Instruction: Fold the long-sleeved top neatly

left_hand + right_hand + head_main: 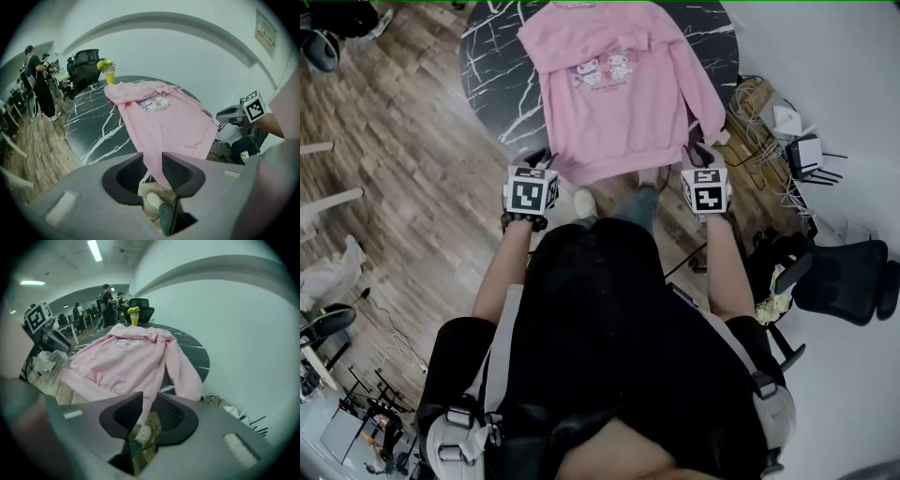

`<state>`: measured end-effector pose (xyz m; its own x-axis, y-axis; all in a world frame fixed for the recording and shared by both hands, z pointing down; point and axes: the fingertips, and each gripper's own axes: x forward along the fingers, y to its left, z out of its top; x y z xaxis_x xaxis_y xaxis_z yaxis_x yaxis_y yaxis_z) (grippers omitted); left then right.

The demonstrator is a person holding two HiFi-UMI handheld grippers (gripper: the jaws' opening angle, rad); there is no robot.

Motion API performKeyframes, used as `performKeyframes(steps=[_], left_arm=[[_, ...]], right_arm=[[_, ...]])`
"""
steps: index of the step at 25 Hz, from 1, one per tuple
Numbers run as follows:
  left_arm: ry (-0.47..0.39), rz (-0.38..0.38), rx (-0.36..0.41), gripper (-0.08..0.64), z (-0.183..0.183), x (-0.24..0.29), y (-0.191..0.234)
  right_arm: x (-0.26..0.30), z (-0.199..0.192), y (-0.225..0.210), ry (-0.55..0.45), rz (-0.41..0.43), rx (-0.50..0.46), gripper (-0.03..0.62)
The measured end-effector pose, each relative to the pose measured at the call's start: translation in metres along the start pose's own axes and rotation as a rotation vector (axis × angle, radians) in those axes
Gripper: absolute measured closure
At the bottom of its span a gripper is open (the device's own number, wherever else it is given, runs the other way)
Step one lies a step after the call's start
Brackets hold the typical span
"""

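Note:
A pink long-sleeved top with a cartoon print lies face up on a round black marble table, its hem hanging over the near edge. My left gripper is at the hem's left corner. In the left gripper view the jaws stand apart with that pink corner running down between them, not visibly pinched. My right gripper is at the hem's right corner, below the right sleeve. In the right gripper view the jaws are closed on a narrow fold of the hem.
A yellow cup with a plant stands at the table's far edge. Cables and white devices lie on the floor to the right, with a black office chair nearer. People stand by desks in the background. My shoe is under the hem.

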<state>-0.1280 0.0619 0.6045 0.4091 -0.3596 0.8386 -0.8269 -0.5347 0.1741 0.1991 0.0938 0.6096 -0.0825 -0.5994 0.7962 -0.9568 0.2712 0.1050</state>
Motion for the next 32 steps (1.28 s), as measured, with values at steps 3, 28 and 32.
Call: performKeyframes(steps=[3,28,32], left_arm=[[-0.028,-0.041,0.008,0.428,0.028,0.006,-0.022],[0.132,-0.09,-0.024,0.446,0.121,0.105,-0.166],[0.143,-0.054,-0.041,0.446,0.123,0.109,-0.17]], right_arm=[[-0.001,-0.009,-0.047,-0.016,-0.047,0.106,0.491],[0.065,-0.04,-0.13,0.045,0.661,0.36,0.328],[0.07,-0.037,-0.128,0.072,0.783,0.254,0.325]])
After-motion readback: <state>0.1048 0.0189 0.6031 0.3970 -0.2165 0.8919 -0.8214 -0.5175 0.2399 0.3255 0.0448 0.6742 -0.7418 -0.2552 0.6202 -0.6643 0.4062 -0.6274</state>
